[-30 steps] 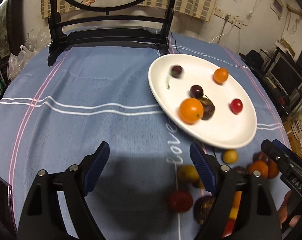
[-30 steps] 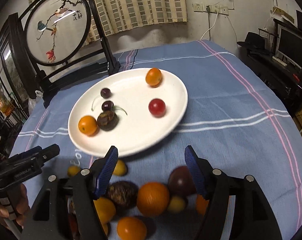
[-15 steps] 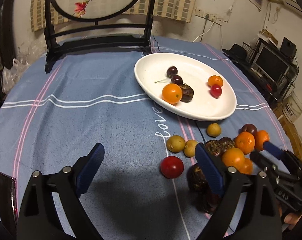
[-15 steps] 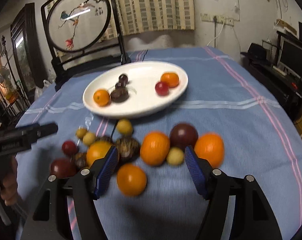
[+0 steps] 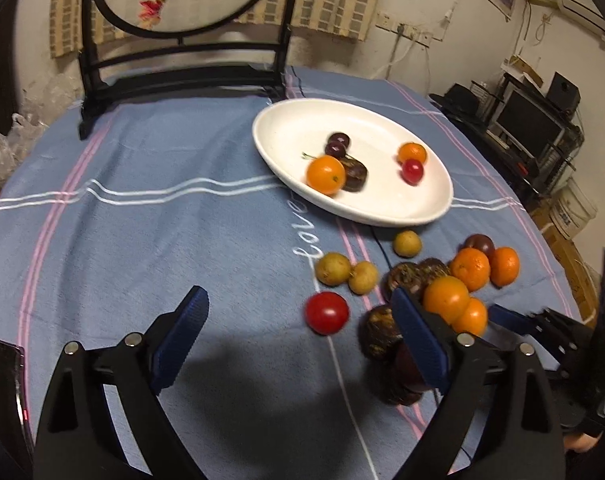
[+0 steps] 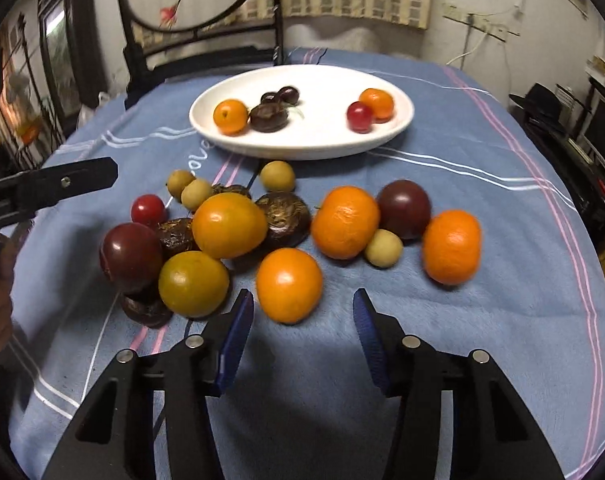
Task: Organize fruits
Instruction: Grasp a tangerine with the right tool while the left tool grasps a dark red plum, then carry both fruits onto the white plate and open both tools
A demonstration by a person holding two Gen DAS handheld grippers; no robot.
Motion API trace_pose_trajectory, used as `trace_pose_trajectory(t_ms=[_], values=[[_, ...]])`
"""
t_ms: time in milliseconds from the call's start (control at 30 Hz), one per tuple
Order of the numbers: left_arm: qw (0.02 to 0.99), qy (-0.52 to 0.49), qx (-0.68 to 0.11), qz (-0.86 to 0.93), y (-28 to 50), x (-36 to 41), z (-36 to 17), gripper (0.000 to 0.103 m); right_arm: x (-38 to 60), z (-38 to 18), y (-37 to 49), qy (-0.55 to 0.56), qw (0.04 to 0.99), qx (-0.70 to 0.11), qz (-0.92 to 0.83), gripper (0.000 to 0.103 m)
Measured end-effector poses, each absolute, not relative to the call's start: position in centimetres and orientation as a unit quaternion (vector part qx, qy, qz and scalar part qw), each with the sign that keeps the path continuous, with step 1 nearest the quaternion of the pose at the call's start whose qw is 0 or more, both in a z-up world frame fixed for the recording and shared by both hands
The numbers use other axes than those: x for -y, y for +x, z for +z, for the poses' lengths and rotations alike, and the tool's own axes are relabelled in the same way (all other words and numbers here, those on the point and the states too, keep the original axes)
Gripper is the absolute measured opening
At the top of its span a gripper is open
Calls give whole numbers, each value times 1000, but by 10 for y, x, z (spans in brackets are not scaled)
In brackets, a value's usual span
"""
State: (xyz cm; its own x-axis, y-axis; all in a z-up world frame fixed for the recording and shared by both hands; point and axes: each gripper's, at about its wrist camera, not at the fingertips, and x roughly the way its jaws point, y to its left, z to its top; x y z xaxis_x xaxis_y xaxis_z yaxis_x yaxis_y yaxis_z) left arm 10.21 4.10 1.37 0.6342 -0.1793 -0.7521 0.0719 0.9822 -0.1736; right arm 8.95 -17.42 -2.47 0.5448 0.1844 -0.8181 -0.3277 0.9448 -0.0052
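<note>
**A:** Fruit was all over the blue tablecloth (image 5: 142, 208) in the left wrist view. What did the left gripper (image 5: 298, 320) have?

**B:** Nothing. Its two blue pads were wide apart, above bare cloth. A red tomato (image 5: 327, 313) sat near its right finger, with two small yellow fruits (image 5: 345, 272) just behind it. The white plate (image 5: 286, 128) was farther back. It had an orange (image 5: 325, 174), dark fruits, a small orange and a red cherry on it.

**A:** And the right wrist view?

**B:** The right gripper (image 6: 302, 312) was open wide too and held nothing. One orange (image 6: 289, 285) lay on the cloth just in front of the gap between its fingers, not touching them. More oranges, dark plums and brown fruits were bunched on the cloth (image 6: 502, 320) behind it. The plate (image 6: 322, 148) sat past the pile, with a small orange (image 6: 231, 116) near its left edge. The left gripper's finger (image 6: 74, 180) poked in from the left.
</note>
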Motion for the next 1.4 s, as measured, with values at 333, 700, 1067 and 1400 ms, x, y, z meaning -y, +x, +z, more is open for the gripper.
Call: trace_pose_trajectory(t_ms=[333, 700, 1067, 1400], values=[[898, -48, -428, -92, 97, -26, 10, 90, 179, -28, 96, -48, 873, -449, 185, 35], [900, -20, -413, -136, 80, -4, 18, 90, 189, -30, 101, -14, 868, -457, 193, 35], [885, 1, -438, -157, 78, 17, -1, 64, 191, -30, 102, -12, 869, -456, 191, 35], [875, -28, -443, -193, 81, 18, -4, 38, 196, -26, 102, -1, 873, -448, 192, 35]])
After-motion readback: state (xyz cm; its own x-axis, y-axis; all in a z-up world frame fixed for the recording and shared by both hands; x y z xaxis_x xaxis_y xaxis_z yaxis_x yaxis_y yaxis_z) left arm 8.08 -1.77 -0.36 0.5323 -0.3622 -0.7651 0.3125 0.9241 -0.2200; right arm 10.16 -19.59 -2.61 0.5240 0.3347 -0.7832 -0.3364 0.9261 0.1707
